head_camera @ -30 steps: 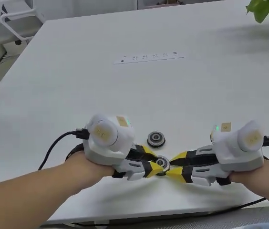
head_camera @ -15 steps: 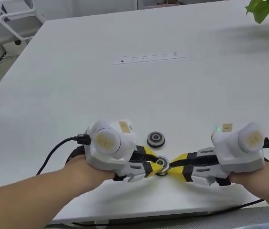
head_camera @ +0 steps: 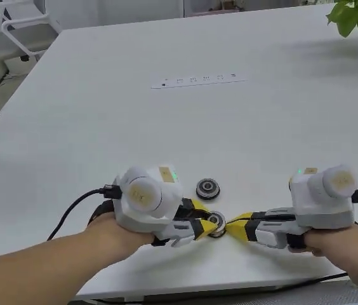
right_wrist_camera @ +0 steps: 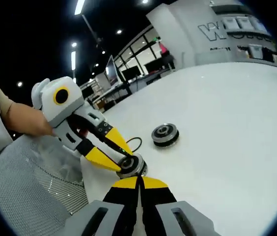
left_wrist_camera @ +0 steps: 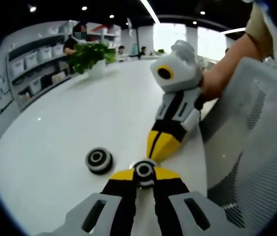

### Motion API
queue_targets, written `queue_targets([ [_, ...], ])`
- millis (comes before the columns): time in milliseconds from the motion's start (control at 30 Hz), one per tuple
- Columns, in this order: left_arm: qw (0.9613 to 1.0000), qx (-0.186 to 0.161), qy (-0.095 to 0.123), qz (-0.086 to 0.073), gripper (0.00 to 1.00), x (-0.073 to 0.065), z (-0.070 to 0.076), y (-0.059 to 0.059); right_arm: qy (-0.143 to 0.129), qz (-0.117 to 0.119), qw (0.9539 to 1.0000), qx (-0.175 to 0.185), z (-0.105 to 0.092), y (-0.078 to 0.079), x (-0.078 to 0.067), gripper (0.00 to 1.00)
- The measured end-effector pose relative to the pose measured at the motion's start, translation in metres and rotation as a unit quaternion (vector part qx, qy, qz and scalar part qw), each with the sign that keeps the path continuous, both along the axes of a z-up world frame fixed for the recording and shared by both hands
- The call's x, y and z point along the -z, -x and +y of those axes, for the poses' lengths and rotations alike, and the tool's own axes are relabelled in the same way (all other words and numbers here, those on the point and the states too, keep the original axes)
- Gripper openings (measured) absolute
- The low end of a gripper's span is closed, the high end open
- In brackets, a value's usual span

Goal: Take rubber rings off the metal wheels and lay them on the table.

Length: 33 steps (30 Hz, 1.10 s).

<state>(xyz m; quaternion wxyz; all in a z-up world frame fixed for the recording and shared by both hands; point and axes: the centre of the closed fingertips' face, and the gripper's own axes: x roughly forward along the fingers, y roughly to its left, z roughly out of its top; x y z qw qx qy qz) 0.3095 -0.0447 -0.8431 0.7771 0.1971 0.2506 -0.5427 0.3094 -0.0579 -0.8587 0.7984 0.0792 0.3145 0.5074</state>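
Low in the middle of the head view, our left gripper squeezes a small metal wheel. Our right gripper has its jaws pressed together, right beside that wheel. A second wheel lies on the white table just above.

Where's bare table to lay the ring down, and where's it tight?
Bare table lies between the loose wheel and the socket strip, and out right toward the plant. Left of the cable is free too. It is tight at the near edge: the left gripper and right gripper meet at the held wheel, with the loose wheel just behind.
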Motion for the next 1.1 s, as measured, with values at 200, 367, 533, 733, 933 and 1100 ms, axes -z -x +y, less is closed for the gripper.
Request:
queue_targets([
  [200,1.0,-0.001,-0.006,-0.002,0.13,0.0,0.0,0.0,-0.041,0.022,0.9982,0.039,-0.005,-0.007,-0.01,0.0],
  [367,1.0,-0.003,-0.006,-0.003,0.13,0.0,0.0,0.0,-0.062,0.045,0.9963,0.038,0.002,-0.003,-0.018,0.0],
  [533,0.9999,-0.007,-0.007,-0.003,0.12,0.0,0.0,-0.001,-0.066,0.045,0.996,0.042,0.005,0.001,-0.019,0.0],
  [733,0.9999,-0.009,-0.008,-0.004,0.12,0.0,0.0,-0.001,-0.052,0.027,0.9978,0.033,0.007,0.001,-0.021,0.0],
  [933,0.9999,-0.011,-0.01,-0.004,0.12,0.0,0.0,-0.001,-0.055,0.02,0.9979,0.027,0.009,0.002,-0.022,0.0],
  [1100,0.9999,-0.011,-0.01,-0.003,0.12,0.0,0.0,-0.001,-0.059,0.018,0.9978,0.025,0.01,0.002,-0.023,0.0],
])
